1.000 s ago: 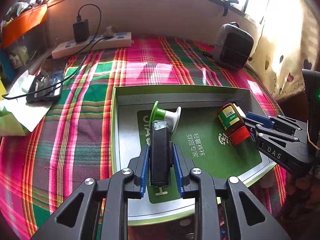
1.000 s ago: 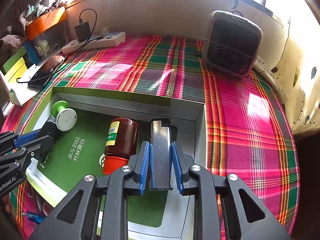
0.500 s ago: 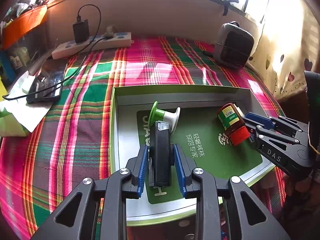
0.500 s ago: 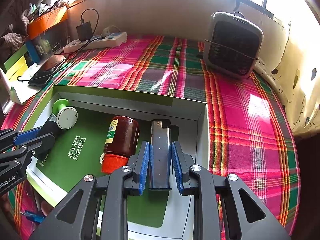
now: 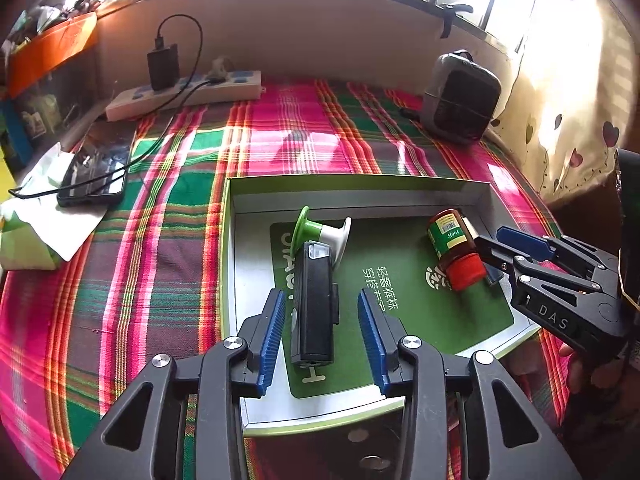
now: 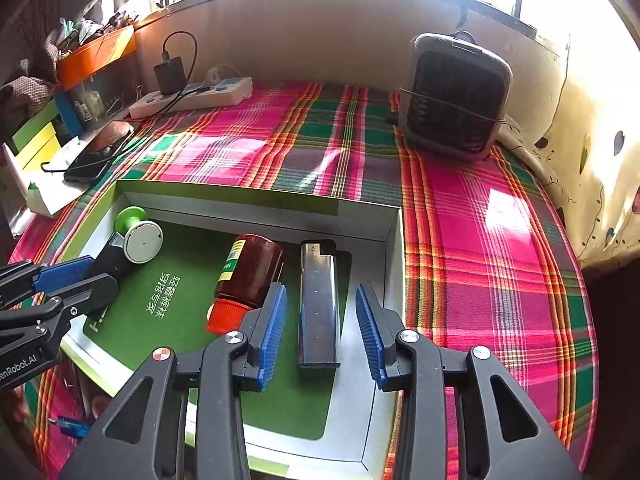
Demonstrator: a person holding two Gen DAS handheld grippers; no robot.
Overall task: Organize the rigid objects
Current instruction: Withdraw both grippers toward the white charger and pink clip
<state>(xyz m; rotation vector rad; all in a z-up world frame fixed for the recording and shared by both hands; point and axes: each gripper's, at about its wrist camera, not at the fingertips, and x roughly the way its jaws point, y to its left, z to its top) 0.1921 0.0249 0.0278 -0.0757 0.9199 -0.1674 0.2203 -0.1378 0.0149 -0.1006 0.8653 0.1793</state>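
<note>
The slim black rectangular device (image 5: 313, 304) lies on the green mat of the shallow green-rimmed cardboard box (image 5: 360, 182), between my left gripper's (image 5: 322, 330) blue pads, which are opening and clear of it. The dark glossy lighter (image 6: 319, 300) lies by the box's right wall, just right of the red-capped brown bottle (image 6: 248, 276), between my right gripper's (image 6: 321, 328) parting pads, untouched. Both grippers slant downward from the near side.

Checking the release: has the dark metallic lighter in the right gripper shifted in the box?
No. The dark metallic lighter lies as before beside the brown red-capped bottle; only the right gripper is opening.
</note>
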